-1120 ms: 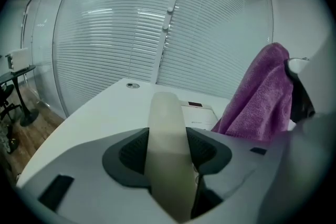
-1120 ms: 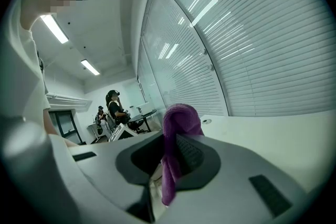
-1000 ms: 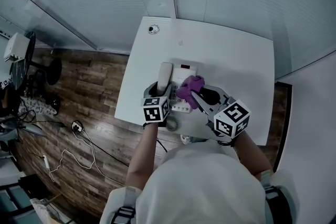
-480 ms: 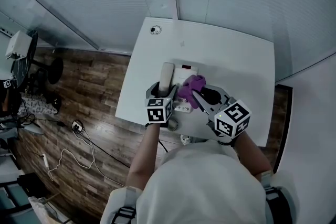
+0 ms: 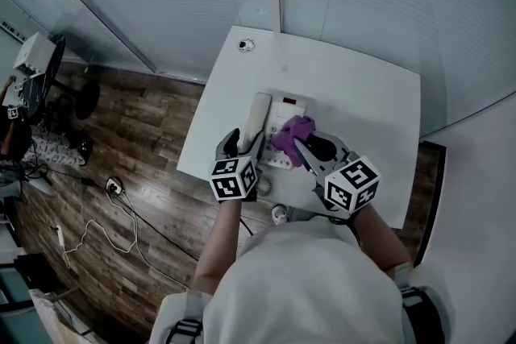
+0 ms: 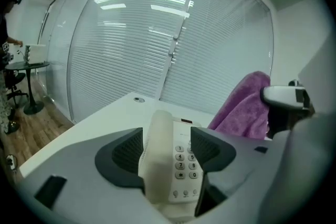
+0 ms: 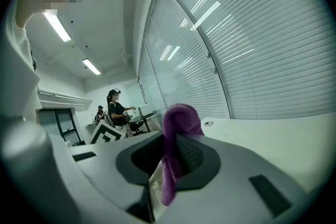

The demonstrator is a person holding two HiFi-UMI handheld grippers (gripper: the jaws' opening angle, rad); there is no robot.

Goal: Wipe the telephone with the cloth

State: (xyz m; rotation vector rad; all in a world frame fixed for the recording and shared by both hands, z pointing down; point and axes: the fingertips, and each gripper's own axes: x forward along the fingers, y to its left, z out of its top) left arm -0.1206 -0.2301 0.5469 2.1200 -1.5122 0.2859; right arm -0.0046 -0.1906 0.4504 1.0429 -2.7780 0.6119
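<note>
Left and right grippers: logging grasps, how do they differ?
The left gripper is opening, fingers apart around the telephone handset; the right gripper is shut on the purple cloth. The left gripper is at the left of the telephone, the right gripper at its right. Both hover over it.

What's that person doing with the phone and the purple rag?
A person is cleaning a white telephone on the table. The right gripper is shut on the purple cloth, held over the telephone. The left gripper is opening its jaws, with the handset between them, lying on the telephone.
</note>
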